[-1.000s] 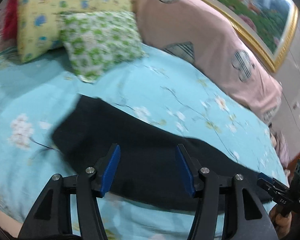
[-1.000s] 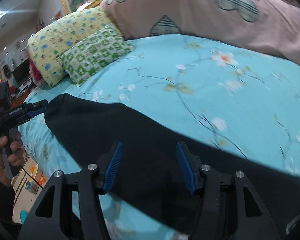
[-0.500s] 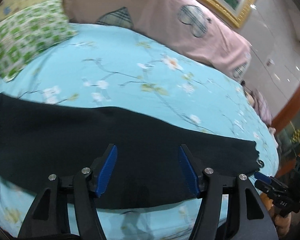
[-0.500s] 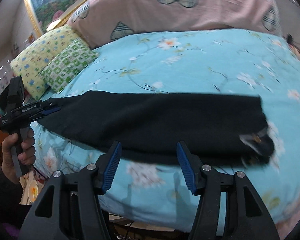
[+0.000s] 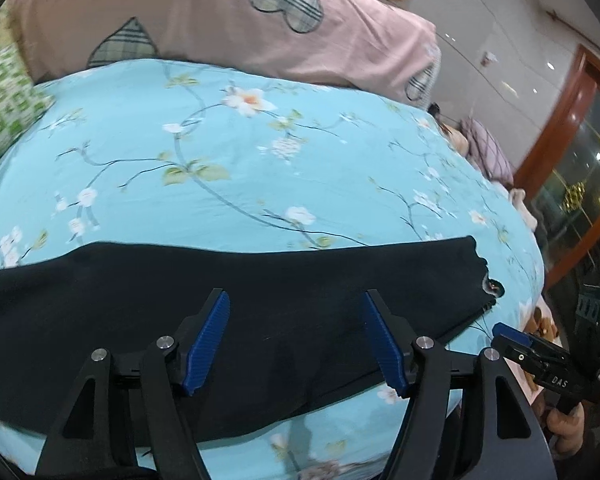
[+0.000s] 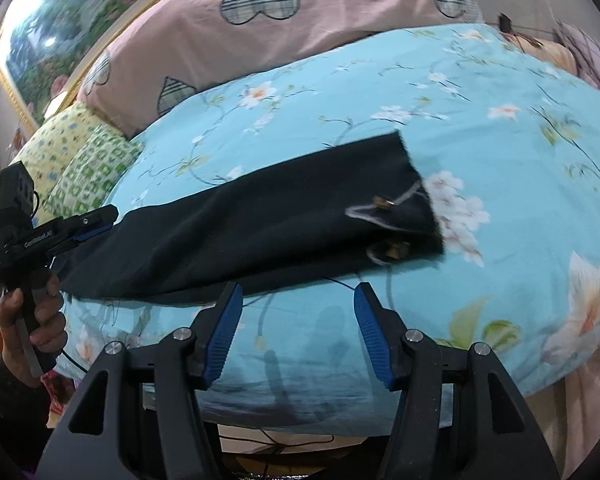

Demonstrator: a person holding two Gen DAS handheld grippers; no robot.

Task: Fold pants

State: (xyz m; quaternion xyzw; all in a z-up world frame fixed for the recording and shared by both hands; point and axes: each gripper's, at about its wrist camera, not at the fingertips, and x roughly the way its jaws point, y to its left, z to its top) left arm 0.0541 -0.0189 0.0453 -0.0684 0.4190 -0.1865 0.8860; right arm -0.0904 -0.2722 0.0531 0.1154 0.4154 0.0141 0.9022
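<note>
Blue floral bedding (image 5: 228,208) covers the bed before you, with a long pink bolster (image 5: 220,28) patched in plaid hearts lying along its far side and a gilt-framed landscape painting (image 6: 72,36) on the wall behind. At the bed's left end sit a yellow flowered pillow (image 6: 52,148) and a green-and-white patterned pillow (image 6: 96,172), touching each other.

Black pants (image 6: 236,232) lie stretched in one long dark band along the near edge of the bed, the cloth flat against the sheet. The waist end, with its pale drawstring (image 6: 380,212) and brass-coloured tips, lies toward your right.

Your left gripper (image 5: 296,340) hovers over the middle of the pants, its blue-padded fingers (image 5: 208,340) spread wide apart with nothing between them. From the right wrist view, it sits at the leg end of the garment, your left hand (image 6: 36,312) wrapped around its handle; whether its tip touches the cloth cannot be told.

Your right gripper (image 6: 298,336) hangs just below the near edge of the pants, over bare sheet, its jaws likewise parted and empty. From the left wrist view, it appears beside the waist end, close to the cloth.
</note>
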